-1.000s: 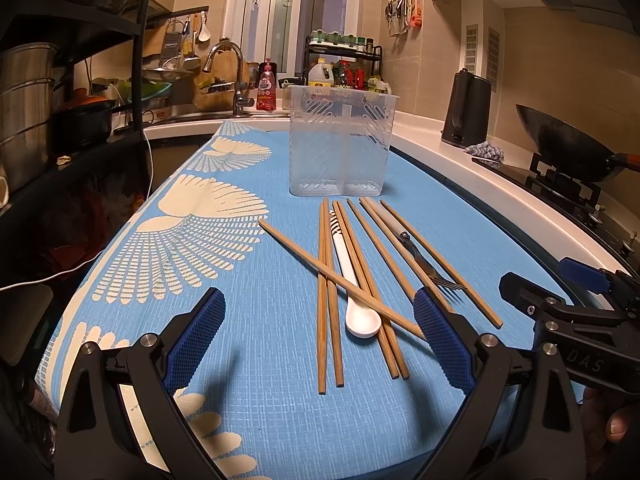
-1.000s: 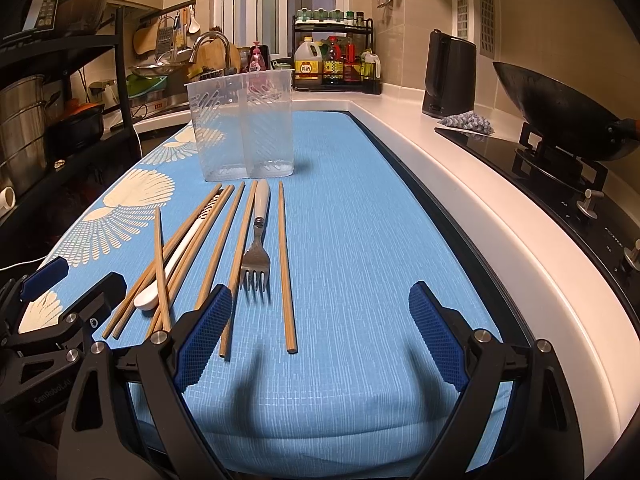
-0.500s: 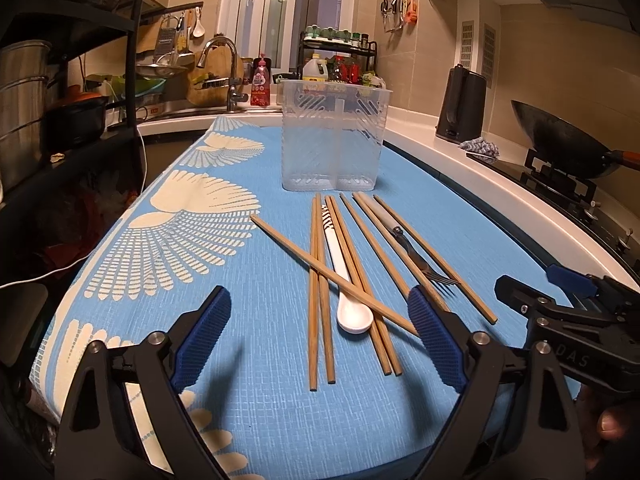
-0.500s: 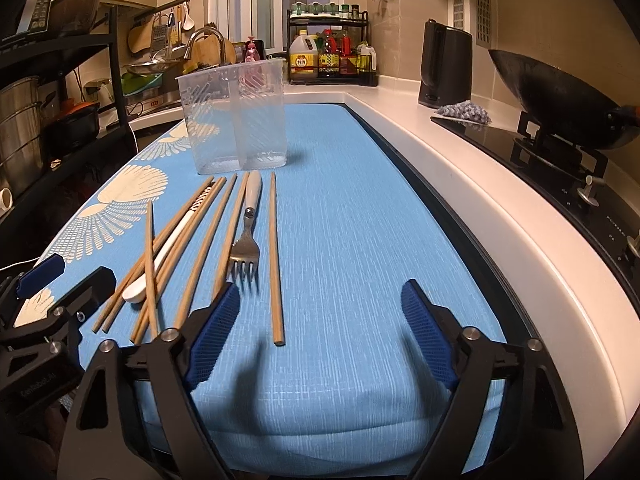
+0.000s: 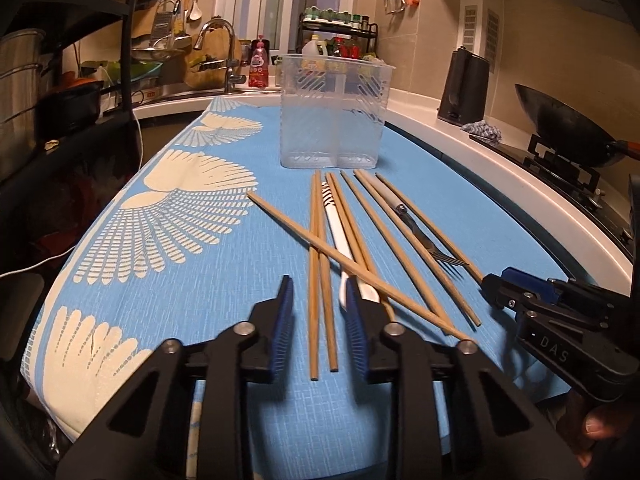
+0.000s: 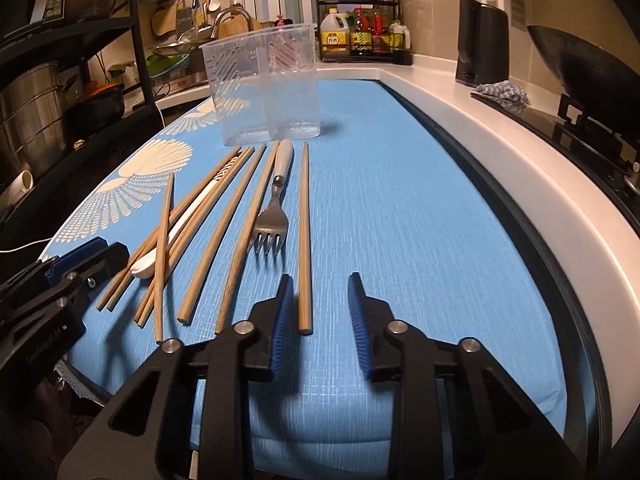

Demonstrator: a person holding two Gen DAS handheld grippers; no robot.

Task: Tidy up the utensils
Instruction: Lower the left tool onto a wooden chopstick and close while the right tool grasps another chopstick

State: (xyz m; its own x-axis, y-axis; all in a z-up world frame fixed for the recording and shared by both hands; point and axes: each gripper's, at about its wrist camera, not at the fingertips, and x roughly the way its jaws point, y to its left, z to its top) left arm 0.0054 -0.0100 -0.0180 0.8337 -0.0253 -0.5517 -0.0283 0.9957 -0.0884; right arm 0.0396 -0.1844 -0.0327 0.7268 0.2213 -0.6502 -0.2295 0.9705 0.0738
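The left hand-held gripper [image 5: 320, 324] hovers low over the near edge of the bench [image 5: 160, 240], its blue pads partly parted, with the near ends of two side-by-side chopsticks [image 5: 320, 300] lying between them; whether the pads touch the sticks I cannot tell. The right hand-held gripper [image 6: 320, 312] is likewise partly parted and holds nothing, with the near end of the rightmost chopstick [image 6: 305, 240] just inside its left pad. The utensils lie fanned across the blue cloth [image 6: 400, 200]: wooden chopsticks, one laid crosswise over the others, a white spoon [image 5: 340, 240] among them, and a fork [image 6: 272, 216] with tines toward the near edge. The clear two-compartment holder [image 5: 332, 116] stands upright just beyond their far ends.
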